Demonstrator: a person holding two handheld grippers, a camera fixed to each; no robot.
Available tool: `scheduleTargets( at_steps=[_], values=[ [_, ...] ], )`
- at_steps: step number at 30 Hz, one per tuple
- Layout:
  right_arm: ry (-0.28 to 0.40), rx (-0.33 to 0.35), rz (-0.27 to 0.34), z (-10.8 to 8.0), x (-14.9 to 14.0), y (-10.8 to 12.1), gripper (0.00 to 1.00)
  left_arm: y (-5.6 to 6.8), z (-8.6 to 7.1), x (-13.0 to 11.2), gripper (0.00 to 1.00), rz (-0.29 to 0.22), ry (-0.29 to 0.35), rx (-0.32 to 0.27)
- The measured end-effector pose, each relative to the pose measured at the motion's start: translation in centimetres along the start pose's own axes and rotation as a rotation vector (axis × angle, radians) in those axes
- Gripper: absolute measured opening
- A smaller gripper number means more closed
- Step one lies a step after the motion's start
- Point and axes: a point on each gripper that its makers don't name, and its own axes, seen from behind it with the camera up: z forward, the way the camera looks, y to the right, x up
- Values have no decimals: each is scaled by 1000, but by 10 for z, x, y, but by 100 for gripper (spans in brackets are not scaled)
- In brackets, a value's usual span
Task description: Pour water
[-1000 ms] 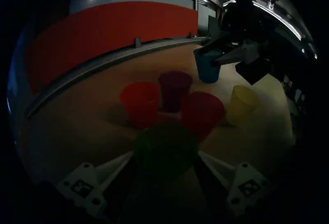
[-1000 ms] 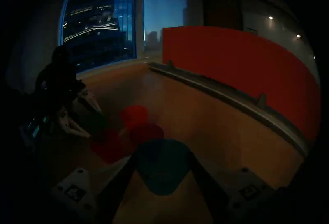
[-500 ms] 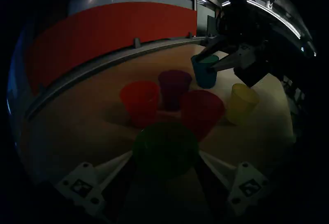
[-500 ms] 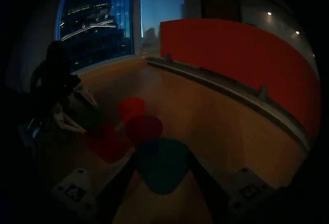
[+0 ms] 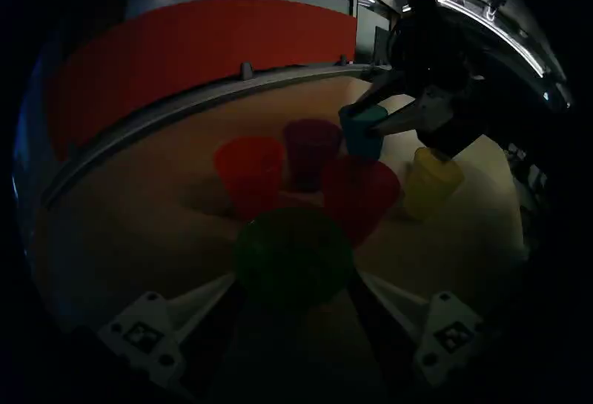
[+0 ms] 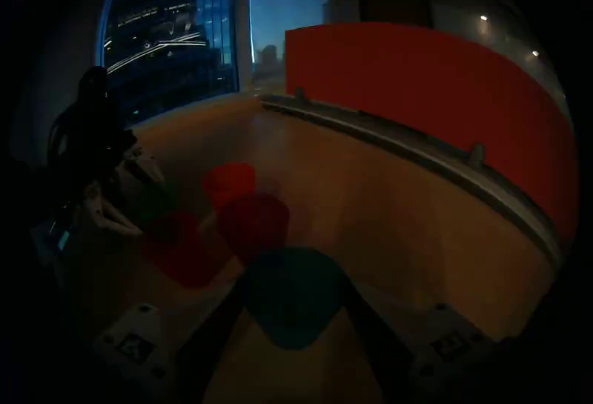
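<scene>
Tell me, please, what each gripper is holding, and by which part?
The left gripper clamps the green cup by its side walls; the right gripper holds the teal cup likewise.

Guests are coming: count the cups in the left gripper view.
6: green cup in the left tongs, teal cup in the right tongs, and orange cup, purple cup, red cup, yellow cup on the table. Darkness may hide more.

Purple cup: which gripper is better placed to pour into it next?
Probably right: the right gripper holds the blue cup right beside the purple cup, while the green cup in the left gripper sits farther back, behind the red cup.
</scene>
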Motion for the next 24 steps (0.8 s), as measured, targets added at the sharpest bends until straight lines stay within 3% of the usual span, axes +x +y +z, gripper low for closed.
scheduleTargets(
  at_steps=[17, 24],
  values=[
    [1, 1, -4, 0, -11, -3, 99, 0, -16, -6, 91, -106, 27, 6],
    [-13, -11, -27, -5, -21, -4, 99, 4, -22, -8, 91, -97, 29, 10]
  ],
)
